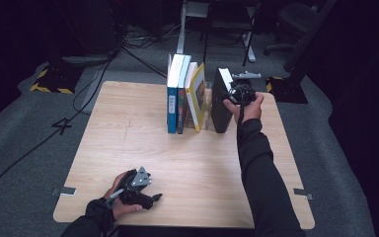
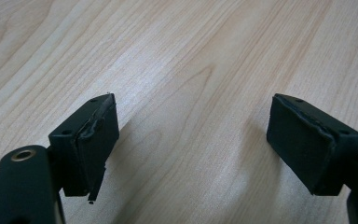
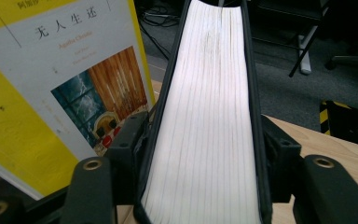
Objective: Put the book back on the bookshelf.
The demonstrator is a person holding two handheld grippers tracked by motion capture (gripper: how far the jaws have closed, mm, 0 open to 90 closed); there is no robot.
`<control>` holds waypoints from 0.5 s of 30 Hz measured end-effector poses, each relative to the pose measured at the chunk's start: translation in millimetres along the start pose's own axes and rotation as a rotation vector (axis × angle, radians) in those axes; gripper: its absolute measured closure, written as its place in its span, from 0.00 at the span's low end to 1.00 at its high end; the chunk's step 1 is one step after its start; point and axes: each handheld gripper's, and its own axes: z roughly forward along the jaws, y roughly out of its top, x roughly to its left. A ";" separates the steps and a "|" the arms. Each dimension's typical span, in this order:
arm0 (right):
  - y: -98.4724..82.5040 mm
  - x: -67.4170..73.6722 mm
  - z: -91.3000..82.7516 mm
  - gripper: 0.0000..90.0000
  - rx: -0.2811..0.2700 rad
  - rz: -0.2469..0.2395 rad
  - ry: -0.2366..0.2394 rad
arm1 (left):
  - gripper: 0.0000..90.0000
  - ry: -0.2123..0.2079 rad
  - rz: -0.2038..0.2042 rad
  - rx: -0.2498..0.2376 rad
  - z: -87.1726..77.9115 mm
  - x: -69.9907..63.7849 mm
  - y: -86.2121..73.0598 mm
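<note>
A row of books stands upright at the far middle of the wooden table (image 1: 128, 148): a blue book (image 1: 171, 98), a darker one (image 1: 181, 106), a yellow book (image 1: 196, 96) that leans, and a thick black book (image 1: 221, 106) at the right end. My right gripper (image 1: 234, 94) reaches the black book from its right side. In the right gripper view the black book (image 3: 209, 116) runs between the jaws with its white page edge up, and both pads lie against its covers. The yellow book (image 3: 51, 93) stands just left of it. My left gripper (image 1: 150, 197) rests near the front left, open (image 2: 191, 135) with bare wood between its pads.
A small gap separates the yellow book from the black one. Beyond the table's far edge are grey floor, cables, a yellow-and-black striped base (image 1: 49, 81) and chair legs (image 1: 249, 49). Metal brackets (image 1: 67, 190) sit at the table's side edges.
</note>
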 end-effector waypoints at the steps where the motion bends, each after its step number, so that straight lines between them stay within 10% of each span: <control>1: -0.3 0.2 -1.0 0.49 0.002 -0.005 0.001 | 0.19 -0.001 0.002 0.001 0.1 0.1 0.1; 15: -8.4 -1.6 -10.9 0.42 0.050 -0.066 0.014 | 0.19 0.000 0.001 0.000 0.2 0.1 0.1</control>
